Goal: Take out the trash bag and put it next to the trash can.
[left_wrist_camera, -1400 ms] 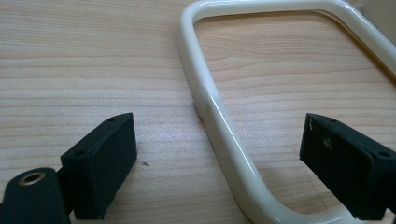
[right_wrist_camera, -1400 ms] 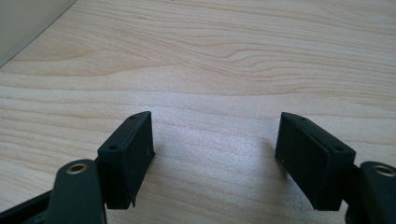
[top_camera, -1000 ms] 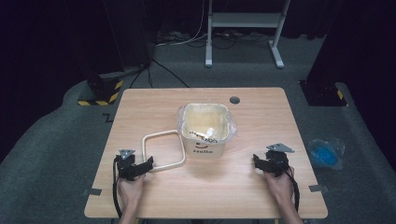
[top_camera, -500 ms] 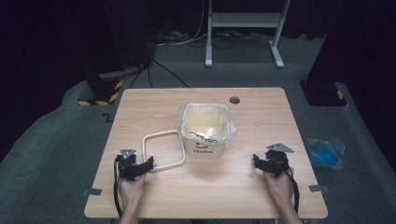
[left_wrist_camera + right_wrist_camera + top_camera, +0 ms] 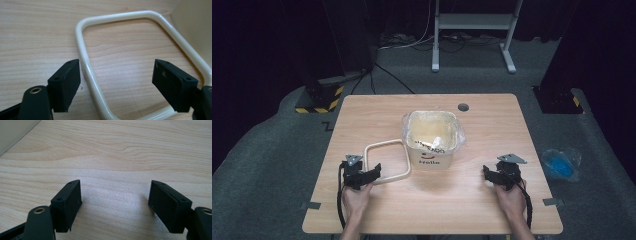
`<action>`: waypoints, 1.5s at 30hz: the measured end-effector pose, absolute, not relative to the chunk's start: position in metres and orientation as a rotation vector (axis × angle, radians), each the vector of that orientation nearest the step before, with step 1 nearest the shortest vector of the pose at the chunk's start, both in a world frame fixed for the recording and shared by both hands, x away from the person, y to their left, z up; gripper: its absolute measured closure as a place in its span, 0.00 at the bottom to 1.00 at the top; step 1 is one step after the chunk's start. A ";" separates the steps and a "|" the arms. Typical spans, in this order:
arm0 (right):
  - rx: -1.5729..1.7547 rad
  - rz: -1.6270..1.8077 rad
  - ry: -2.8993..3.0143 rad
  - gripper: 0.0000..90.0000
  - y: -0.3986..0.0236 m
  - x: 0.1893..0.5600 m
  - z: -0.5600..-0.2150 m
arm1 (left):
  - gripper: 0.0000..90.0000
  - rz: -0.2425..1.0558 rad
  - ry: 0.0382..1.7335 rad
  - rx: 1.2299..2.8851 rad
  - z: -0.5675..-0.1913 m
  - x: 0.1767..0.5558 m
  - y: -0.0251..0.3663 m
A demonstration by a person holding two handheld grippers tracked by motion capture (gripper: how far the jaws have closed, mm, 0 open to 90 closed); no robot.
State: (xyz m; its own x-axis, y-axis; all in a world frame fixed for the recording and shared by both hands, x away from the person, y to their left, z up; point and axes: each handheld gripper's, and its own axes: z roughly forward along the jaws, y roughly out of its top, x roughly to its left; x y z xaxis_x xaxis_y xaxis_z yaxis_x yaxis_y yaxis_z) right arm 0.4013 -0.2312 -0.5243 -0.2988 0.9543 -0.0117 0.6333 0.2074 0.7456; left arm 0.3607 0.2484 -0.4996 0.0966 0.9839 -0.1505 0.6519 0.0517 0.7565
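On the wooden surface (image 5: 492, 210), left of centre, lies a cream frame (image 5: 386, 161), a rounded square loop lying flat, and it's the thing in play right now. Its far right corner sits just beside the cream bin (image 5: 432, 139), whether touching I can't tell, and the bin stands upright at the middle of the surface with a plastic liner (image 5: 404, 131) folded over its rim and the word "Hello" facing the person. The frame is close to square, so there's barely a long axis to speak of; in the high view it sits a little skewed, its sides running roughly away from the person and slightly leftward. Over to the left tongs (image 5: 373, 172): they sit at the frame's near left corner, pointing toward the bin, and in the left gripper view (image 5: 116, 82) the jaws straddle that corner, one side bar running up between them close to the left pad (image 5: 67, 83). Those jaws have just been closing in, with the bar between them, but neither pad is pressing on it, so the grip is released for now. Across on the right side, the right tongs (image 5: 488, 172) rest well apart from the bin, pointing left toward it, jaws spread wide and released over bare wood (image 5: 116, 205). Off the surface, on the grey floor (image 5: 272, 150) at right, lies a blue bag (image 5: 560, 164).
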 end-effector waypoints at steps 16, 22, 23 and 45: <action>1.469 0.887 2.011 0.29 -0.231 0.401 -0.524 | 0.29 0.573 1.561 1.712 -0.484 0.372 0.234; 1.469 0.889 2.011 0.29 -0.231 0.401 -0.524 | 0.29 0.552 1.558 1.708 -0.480 0.377 0.229; 1.469 0.887 2.011 0.29 -0.231 0.401 -0.524 | 0.29 0.549 1.555 1.709 -0.479 0.378 0.228; 1.468 0.890 2.013 0.29 -0.231 0.401 -0.524 | 0.28 0.511 1.507 1.717 -0.458 0.401 0.202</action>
